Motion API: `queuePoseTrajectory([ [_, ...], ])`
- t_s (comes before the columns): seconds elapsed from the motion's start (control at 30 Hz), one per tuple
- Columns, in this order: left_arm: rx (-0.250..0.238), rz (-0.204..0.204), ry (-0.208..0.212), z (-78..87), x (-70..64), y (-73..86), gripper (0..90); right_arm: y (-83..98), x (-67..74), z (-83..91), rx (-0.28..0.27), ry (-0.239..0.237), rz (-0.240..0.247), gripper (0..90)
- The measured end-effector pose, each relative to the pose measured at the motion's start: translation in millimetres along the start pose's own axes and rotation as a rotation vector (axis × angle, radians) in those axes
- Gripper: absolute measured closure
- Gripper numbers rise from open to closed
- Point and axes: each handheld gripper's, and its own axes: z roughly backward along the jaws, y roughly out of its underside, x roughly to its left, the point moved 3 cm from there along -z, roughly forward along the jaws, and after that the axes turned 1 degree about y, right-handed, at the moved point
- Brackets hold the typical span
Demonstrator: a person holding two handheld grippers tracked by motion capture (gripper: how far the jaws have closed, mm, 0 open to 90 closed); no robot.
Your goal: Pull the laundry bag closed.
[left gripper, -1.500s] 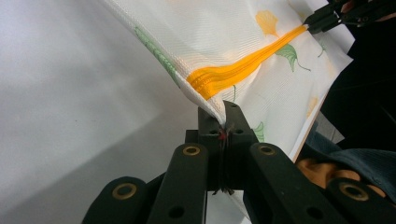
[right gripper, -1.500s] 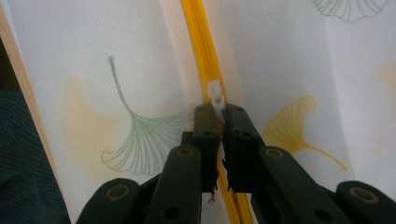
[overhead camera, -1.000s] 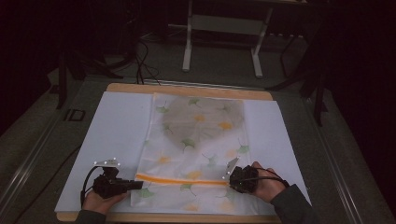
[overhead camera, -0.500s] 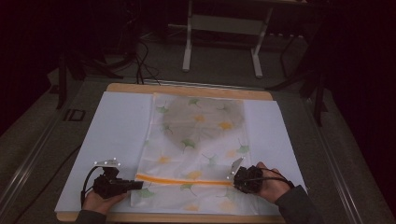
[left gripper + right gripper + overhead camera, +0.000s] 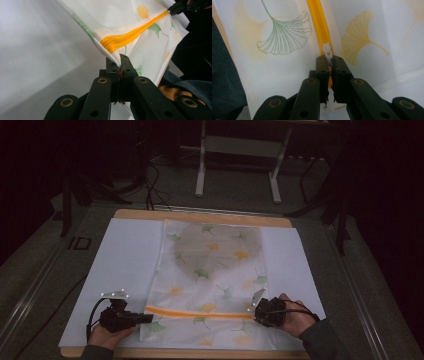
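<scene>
The fingers (image 5: 322,65) of the right gripper (image 5: 329,58) are clenched on the white zipper pull (image 5: 327,48) at the end of the orange zipper (image 5: 318,23), while the left gripper (image 5: 119,58) pinches the bag's fabric edge right where the zipper's other end meets the hem. In the high view both hands sit at the near edge of the table (image 5: 200,216), left gripper (image 5: 147,318) and right gripper (image 5: 256,312) at opposite ends of the orange line. The mesh laundry bag (image 5: 212,280), printed with ginkgo leaves, lies flat on a white sheet (image 5: 125,250) and stretches away from the person, with a dark rounded shape showing through its far half. The risk, as I judge it, lies in the small pull: it is held only at its tip, so a tug off the zipper's line could slip it free or jam the slider. If the left grip lets go, the loose fabric will bunch and ride along instead of letting the zipper run.
</scene>
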Motion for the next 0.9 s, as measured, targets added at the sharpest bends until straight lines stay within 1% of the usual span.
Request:
queuePoseTrajectory([
  [0.2,-0.001,0.002,-0.003,0.5,0.0,0.1,88.7,5.3,-1.7,0.3,0.009,0.003,-0.004,84.9],
  [0.33,-0.001,0.004,-0.003,0.6,0.4,0.2,88.7,11.8,-4.7,0.4,0.004,-0.001,-0.016,84.9],
  [0.4,0.001,0.004,-0.004,0.4,0.9,0.5,88.7,17.8,-7.2,1.3,0.006,0.0,-0.032,84.9],
  [0.47,0.003,0.009,-0.004,0.2,1.3,0.8,88.7,23.0,-8.9,2.4,0.022,0.01,-0.041,85.0],
  [0.53,0.005,0.011,-0.002,0.1,1.6,1.0,88.7,25.8,-9.7,2.7,0.026,0.011,-0.045,85.0],
  [0.6,0.009,0.011,-0.002,-0.1,1.9,1.3,88.7,28.7,-10.5,3.4,0.026,0.01,-0.051,85.0],
  [0.63,0.018,0.014,0.007,-2.9,1.1,1.6,88.7,37.1,-13.2,6.1,0.015,0.003,-0.072,85.1],
  [0.73,0.038,0.011,0.004,-5.8,0.6,2.6,88.6,40.4,-14.5,5.7,0.006,0.008,-0.085,84.9],
  [0.77,0.047,0.003,0.006,-6.3,0.9,3.3,87.7,40.7,-14.4,4.7,0.001,0.0,-0.094,84.0],
  [0.8,0.05,-0.01,-0.01,-5.5,1.5,3.9,83.8,41.1,-14.6,3.8,-0.012,-0.013,-0.102,82.4],
  [0.83,0.039,-0.007,-0.018,-4.6,2.1,4.3,78.4,41.8,-15.2,3.8,-0.036,-0.021,-0.115,76.8],
  [0.87,0.03,-0.008,-0.018,-2.6,3.1,4.5,75.2,42.8,-16.1,4.2,-0.067,-0.031,-0.133,70.3],
  [0.9,0.014,-0.003,-0.02,-0.2,3.4,4.3,73.8,44.5,-17.0,4.0,-0.086,-0.037,-0.151,66.6],
])
